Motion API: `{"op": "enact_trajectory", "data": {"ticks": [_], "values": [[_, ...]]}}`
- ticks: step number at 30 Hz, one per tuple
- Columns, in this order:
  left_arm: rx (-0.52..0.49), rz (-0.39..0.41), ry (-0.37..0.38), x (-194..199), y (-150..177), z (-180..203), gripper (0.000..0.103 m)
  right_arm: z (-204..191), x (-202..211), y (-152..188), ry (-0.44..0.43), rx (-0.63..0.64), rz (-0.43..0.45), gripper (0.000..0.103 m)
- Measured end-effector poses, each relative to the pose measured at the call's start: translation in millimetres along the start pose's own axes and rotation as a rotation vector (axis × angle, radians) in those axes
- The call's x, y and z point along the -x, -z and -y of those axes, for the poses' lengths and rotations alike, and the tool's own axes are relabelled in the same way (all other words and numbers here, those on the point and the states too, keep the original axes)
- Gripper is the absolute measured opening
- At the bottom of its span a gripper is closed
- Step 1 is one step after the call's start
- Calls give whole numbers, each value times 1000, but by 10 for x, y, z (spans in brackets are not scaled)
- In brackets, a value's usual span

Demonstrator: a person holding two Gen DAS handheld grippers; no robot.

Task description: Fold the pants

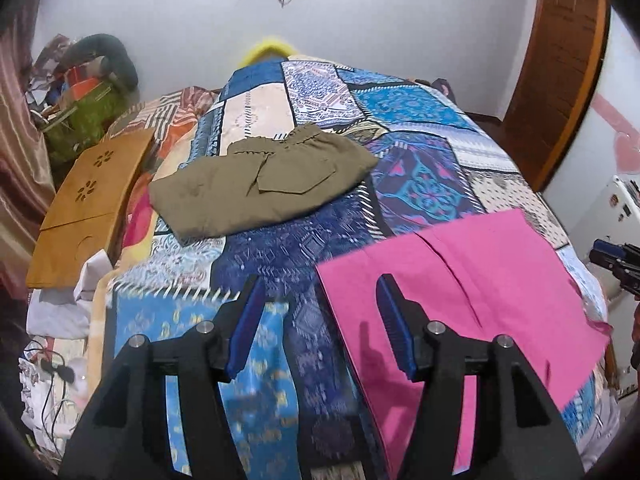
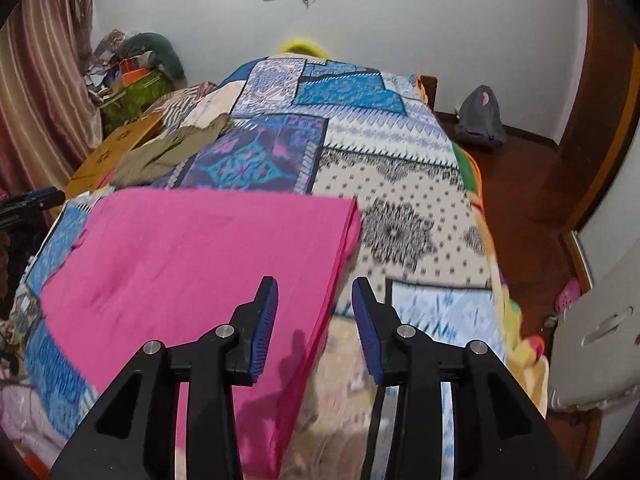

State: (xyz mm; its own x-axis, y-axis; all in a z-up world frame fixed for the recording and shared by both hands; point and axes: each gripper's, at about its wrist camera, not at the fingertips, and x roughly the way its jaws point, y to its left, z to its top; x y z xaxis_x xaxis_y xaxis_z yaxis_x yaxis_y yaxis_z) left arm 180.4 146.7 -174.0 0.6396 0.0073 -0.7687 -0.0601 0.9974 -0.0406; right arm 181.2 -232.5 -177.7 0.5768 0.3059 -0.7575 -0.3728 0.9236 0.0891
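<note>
Pink pants (image 1: 472, 292) lie flat on the patchwork bedspread (image 1: 420, 152) near the bed's front edge; they also show in the right wrist view (image 2: 192, 264). My left gripper (image 1: 320, 292) is open and empty, hovering over the pants' left edge. My right gripper (image 2: 314, 292) is open and empty, hovering over the pants' right edge; it also shows at the far right of the left wrist view (image 1: 616, 260). Folded olive pants (image 1: 260, 184) lie farther back on the bed, also visible in the right wrist view (image 2: 168, 152).
A wooden lap tray (image 1: 88, 204) leans at the bed's left side. Clutter and bags (image 1: 80, 104) pile in the back left corner. A grey bag (image 2: 480, 116) sits on the floor at right, near a wooden door (image 2: 592, 140). A padded board (image 2: 596, 340) stands at right.
</note>
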Motion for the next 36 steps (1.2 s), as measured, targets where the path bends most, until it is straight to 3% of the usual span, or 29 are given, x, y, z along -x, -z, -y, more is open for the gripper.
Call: {"op": "enact_trajectory", "data": {"ticks": [13, 20, 25, 28, 30, 31, 32, 36], "values": [[54, -167, 98, -843, 6, -60, 57, 250, -890, -490, 11, -18, -68, 49], [62, -182, 160, -968, 95, -72, 42, 328, -1437, -467, -42, -55, -187, 49], [68, -185, 182, -992, 91, -63, 30, 307, -1485, -404, -82, -65, -182, 49], [34, -165, 143, -969, 75, -3, 15, 320, -1457, -386, -118, -70, -173, 29], [9, -141, 115, -929, 73, 45, 13, 317, -1441, -378, -95, -67, -163, 21], [-5, -123, 93, -895, 74, 80, 12, 321, -1434, -379, -90, -65, -157, 11], [-9, -114, 84, -876, 72, 89, 8, 322, -1418, -373, -84, -62, -151, 8], [0, -72, 58, -766, 32, 66, 8, 291, -1371, -432, -26, -34, -107, 5]]}}
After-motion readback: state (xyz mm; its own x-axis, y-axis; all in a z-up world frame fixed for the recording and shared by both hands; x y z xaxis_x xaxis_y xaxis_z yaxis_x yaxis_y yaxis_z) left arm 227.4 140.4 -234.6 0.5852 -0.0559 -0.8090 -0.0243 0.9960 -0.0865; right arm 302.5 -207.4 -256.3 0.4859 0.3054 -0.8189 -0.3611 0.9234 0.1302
